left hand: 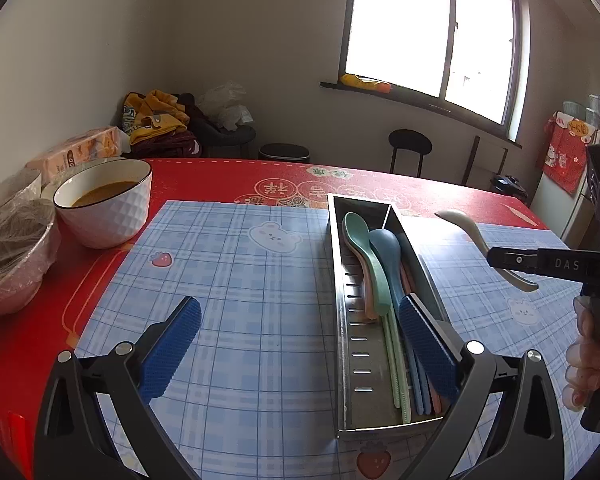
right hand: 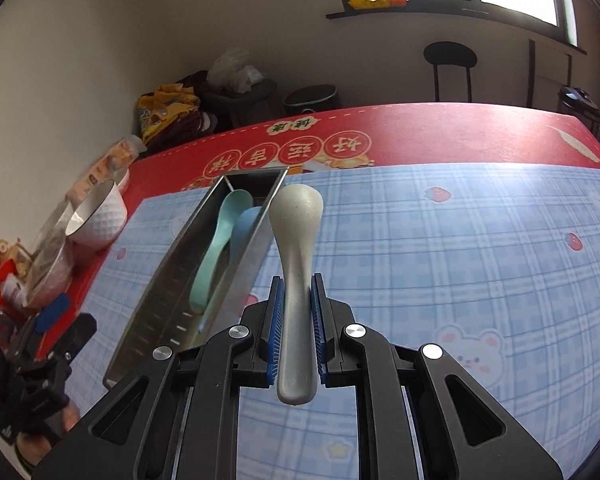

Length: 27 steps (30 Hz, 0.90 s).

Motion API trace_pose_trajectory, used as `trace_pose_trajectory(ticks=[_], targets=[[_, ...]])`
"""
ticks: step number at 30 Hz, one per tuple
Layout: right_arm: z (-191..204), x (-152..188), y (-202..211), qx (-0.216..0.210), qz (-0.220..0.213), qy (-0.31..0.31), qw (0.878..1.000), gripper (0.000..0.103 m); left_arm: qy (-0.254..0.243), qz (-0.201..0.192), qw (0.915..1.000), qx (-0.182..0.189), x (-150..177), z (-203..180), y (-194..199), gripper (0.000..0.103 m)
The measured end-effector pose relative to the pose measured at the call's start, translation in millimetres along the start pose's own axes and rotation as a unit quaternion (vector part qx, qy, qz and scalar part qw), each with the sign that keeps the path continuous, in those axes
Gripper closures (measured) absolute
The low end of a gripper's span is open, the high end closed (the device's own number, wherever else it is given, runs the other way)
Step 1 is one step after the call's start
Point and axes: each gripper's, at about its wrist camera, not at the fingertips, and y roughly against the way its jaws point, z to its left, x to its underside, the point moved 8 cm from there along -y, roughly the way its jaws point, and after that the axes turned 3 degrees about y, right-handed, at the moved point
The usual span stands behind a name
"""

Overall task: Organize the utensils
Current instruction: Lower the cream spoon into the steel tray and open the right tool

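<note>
A long steel utensil tray [left hand: 342,300] lies on the blue plaid mat [left hand: 240,280]; it also shows in the right wrist view [right hand: 160,280]. It holds a green spoon [left hand: 364,240], a blue spoon [left hand: 386,248] and several pastel utensils. My right gripper [right hand: 297,284] is shut on the handle of a beige spoon [right hand: 298,216], held in the air just right of the tray; the beige spoon also shows in the left wrist view [left hand: 464,228]. My left gripper [left hand: 300,320] is open and empty, low over the mat, its right finger over the tray.
A white bowl of brown soup [left hand: 104,204] and a film-covered bowl [left hand: 12,248] stand at the table's left on the red cloth [left hand: 220,180]. A tissue pack [left hand: 80,152] is behind them. Chairs and a stool stand beyond the far edge.
</note>
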Motion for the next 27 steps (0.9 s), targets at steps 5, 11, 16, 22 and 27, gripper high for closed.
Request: trace_pose_trajectory(ticks=[5, 11, 16, 22, 27], targets=[[35.4, -10.8, -26.2, 0.008, 0.023, 0.003, 1.0, 0.089, 0.027, 0.001, 0.9996, -0.007, -2.8, 13.9, 0.3, 0.006], [40.2, -14.2, -44.9, 0.026, 0.038, -0.033, 0.998, 0.089, 0.05, -0.015, 0.9986, -0.005, -11.5, 24.6, 9.7, 0.006], [40.4, -13.6, -51.4, 0.033, 0.045, -0.05, 0.997, 0.089, 0.055, -0.008, 0.9985, -0.004, -10.8, 26.0, 7.5, 0.006], [41.4, -13.1, -56.9, 0.035, 0.053, -0.066, 0.996, 0.089, 0.06, -0.006, 0.9982, -0.002, -10.9, 27.2, 7.2, 0.006], [49.1, -13.3, -53.7, 0.024, 0.055, -0.059, 0.996, 0.088, 0.065, -0.002, 0.9979, -0.001, -10.2, 28.4, 5.1, 0.006]])
